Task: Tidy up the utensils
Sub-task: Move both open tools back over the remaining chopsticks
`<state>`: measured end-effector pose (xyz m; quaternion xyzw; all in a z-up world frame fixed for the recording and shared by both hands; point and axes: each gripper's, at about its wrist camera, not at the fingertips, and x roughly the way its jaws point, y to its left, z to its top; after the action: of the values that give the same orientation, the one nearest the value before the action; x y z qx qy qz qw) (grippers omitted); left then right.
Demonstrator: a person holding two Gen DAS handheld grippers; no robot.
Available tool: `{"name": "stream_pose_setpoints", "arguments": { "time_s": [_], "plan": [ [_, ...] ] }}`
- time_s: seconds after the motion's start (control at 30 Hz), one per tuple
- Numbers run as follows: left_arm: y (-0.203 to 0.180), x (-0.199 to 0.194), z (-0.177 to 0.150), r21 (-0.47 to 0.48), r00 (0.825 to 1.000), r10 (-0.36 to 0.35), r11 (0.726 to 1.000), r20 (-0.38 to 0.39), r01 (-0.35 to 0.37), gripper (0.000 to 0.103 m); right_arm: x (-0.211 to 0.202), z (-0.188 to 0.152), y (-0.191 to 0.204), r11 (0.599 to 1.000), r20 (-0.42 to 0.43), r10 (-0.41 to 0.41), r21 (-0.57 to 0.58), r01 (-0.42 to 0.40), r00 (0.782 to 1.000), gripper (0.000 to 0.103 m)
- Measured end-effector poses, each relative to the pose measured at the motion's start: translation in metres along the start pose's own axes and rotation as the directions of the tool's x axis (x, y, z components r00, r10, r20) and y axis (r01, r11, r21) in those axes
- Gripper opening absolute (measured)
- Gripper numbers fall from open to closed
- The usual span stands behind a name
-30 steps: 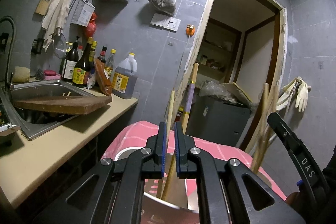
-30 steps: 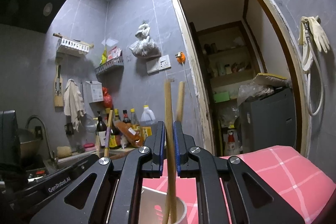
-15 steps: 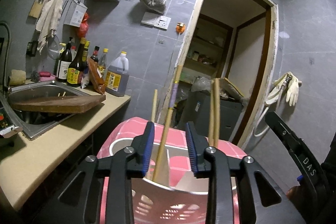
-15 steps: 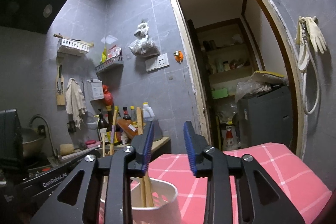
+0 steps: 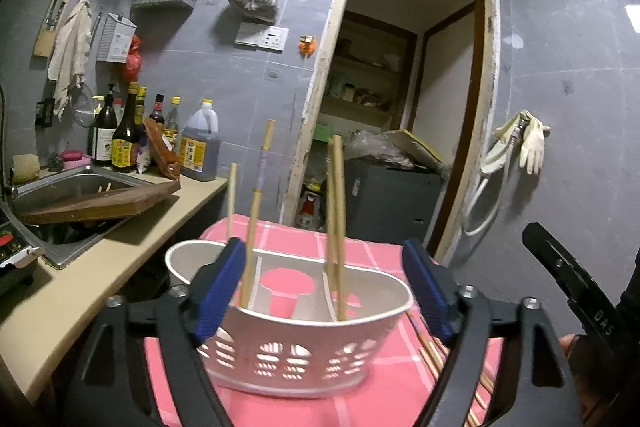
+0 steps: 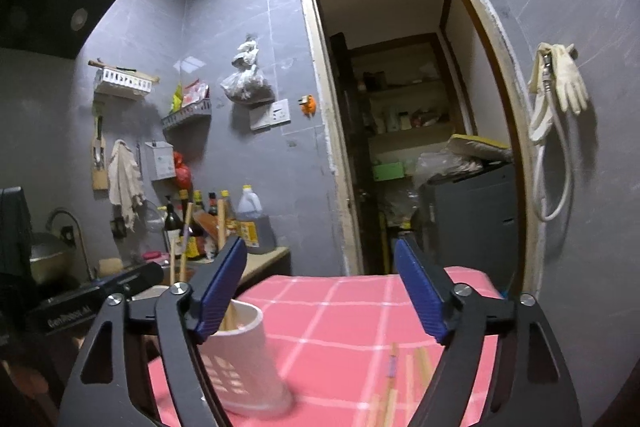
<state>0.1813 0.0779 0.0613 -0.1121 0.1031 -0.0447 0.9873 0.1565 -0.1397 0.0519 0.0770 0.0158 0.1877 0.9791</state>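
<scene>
The white utensil holder (image 5: 296,339) sits at the lower centre of the left wrist view, on the pink checked tablecloth (image 5: 360,255). It is a perforated plastic tub with dividers inside. Several wooden chopsticks (image 5: 338,227) stand upright in it, two together toward the right compartment and others, one with a purple band, toward the left. More loose chopsticks (image 5: 430,351) lie flat on the cloth just right of the tub, partly hidden by the gripper's arm.

The left gripper (image 5: 324,291) frames the tub with its blue pads spread wide; its jaws have just been opening and they press on nothing, though the holder and its sticks show between them. In the right wrist view the right gripper (image 6: 320,291) is likewise released, its jaws having just been opening, with only cloth and doorway between them. There the holder (image 6: 244,363) sits at lower left, and a few blurred chopsticks (image 6: 394,383) lie on the cloth at lower centre.

At the left of the left view runs a beige countertop (image 5: 104,267) with a steel sink (image 5: 68,191), a wooden cutting board (image 5: 100,205) laid across it, and sauce bottles (image 5: 124,135) against the grey tiled wall. An open doorway (image 5: 404,107) fills the centre right, and rubber gloves (image 5: 530,143) hang at far right.
</scene>
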Motion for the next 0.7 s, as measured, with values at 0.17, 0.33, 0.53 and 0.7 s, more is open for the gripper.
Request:
{"name": "stream_pose_setpoints", "arguments": {
  "time_s": [0.17,0.33,0.53,0.7],
  "plan": [
    [-0.020,-0.001,-0.007,0.039,0.999,-0.026,0.999,-0.032,0.027,0.084,-0.015,0.001,-0.017,0.999,-0.017,-0.040,-0.029,0.040,0.999,0.097],
    [-0.038,0.001,-0.018,0.056,0.995,-0.061,0.996,-0.075,0.065,0.098,-0.023,0.001,-0.030,0.995,-0.061,-0.069,-0.073,0.064,0.996,0.103],
    [-0.059,0.008,-0.038,0.087,0.987,-0.073,0.992,-0.144,0.086,0.098,-0.025,-0.010,-0.049,0.990,-0.131,-0.111,-0.101,0.098,0.985,0.103],
    [-0.073,0.018,-0.058,0.116,0.976,-0.069,0.989,-0.207,0.094,0.098,-0.023,-0.021,-0.061,0.988,-0.188,-0.125,-0.109,0.106,0.974,0.103]
  ]
}}
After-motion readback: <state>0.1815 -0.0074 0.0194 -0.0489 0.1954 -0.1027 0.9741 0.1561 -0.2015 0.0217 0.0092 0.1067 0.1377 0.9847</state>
